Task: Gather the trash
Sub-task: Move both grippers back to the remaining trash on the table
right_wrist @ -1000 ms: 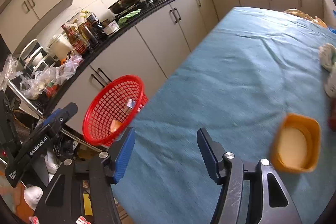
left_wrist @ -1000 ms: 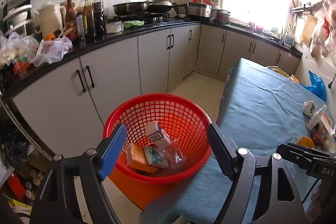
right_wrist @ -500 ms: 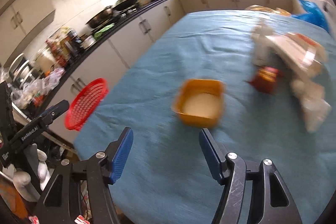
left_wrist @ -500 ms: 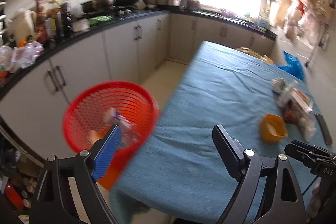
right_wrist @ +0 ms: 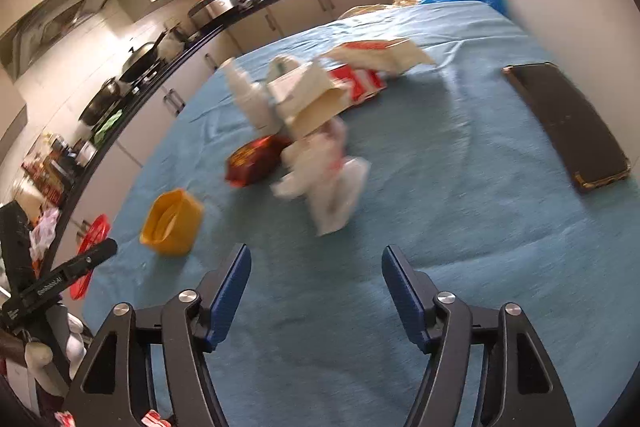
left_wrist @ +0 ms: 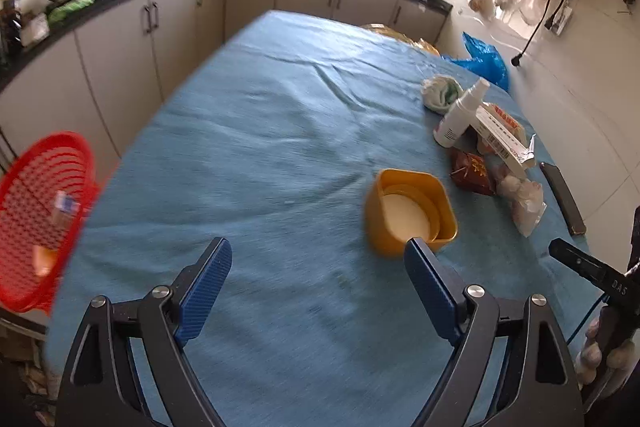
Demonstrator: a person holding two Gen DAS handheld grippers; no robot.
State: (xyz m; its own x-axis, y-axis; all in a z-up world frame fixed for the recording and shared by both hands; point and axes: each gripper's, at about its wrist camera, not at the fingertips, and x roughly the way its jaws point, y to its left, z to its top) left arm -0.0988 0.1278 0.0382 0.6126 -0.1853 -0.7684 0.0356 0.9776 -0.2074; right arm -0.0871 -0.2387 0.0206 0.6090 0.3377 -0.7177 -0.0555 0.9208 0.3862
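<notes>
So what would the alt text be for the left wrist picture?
Two open blue-padded fingers of the left gripper hover empty over a blue tablecloth, near a yellow tub. Trash lies at the right, a red basket at the left edge.

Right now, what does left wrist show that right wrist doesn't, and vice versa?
Left wrist only: the open left gripper with nothing between its jaws, a crumpled white-and-green wad and the contents of the red mesh plastic basket.

Right wrist only: the open, empty right gripper and the whole dark flat phone.

Both: the blue tablecloth, yellow square plastic tub, dark red snack packet, white spray bottle, clear plastic bag, blue plastic bag and basket.
</notes>
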